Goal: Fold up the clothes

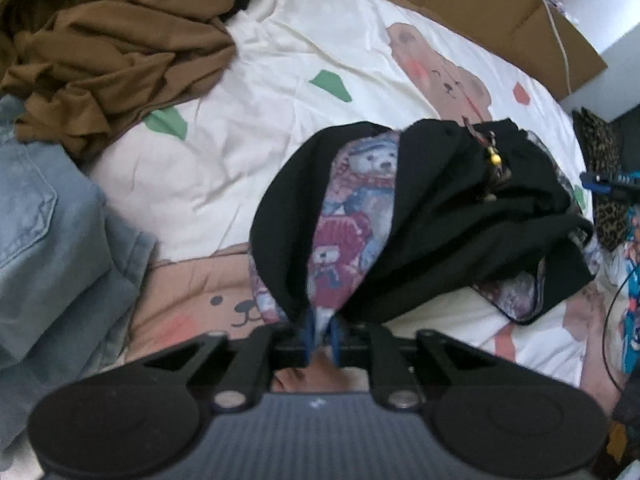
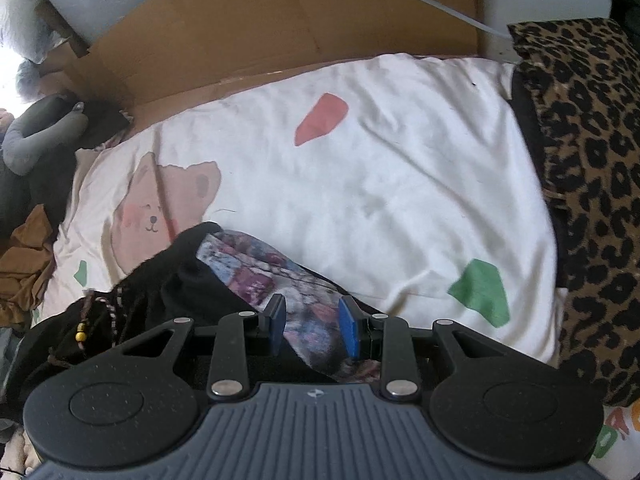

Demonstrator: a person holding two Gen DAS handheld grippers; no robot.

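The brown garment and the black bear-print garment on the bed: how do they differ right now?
The brown garment is plain and lies crumpled in a heap, untouched; the black bear-print garment shows a patterned lining and has an edge between the fingers of both the left gripper and the right gripper. The brown one sits beside the jeans; the black one lies mid-bed. Neither is neatly folded.

Denim garment (image 1: 48, 240) cut off at left edge; leopard-print cushion (image 2: 592, 160) cut off at right

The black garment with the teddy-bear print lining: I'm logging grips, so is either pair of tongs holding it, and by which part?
Both. The left tongs pinch a gathered edge of the printed lining; the right tongs grip another bunched stretch of lining.
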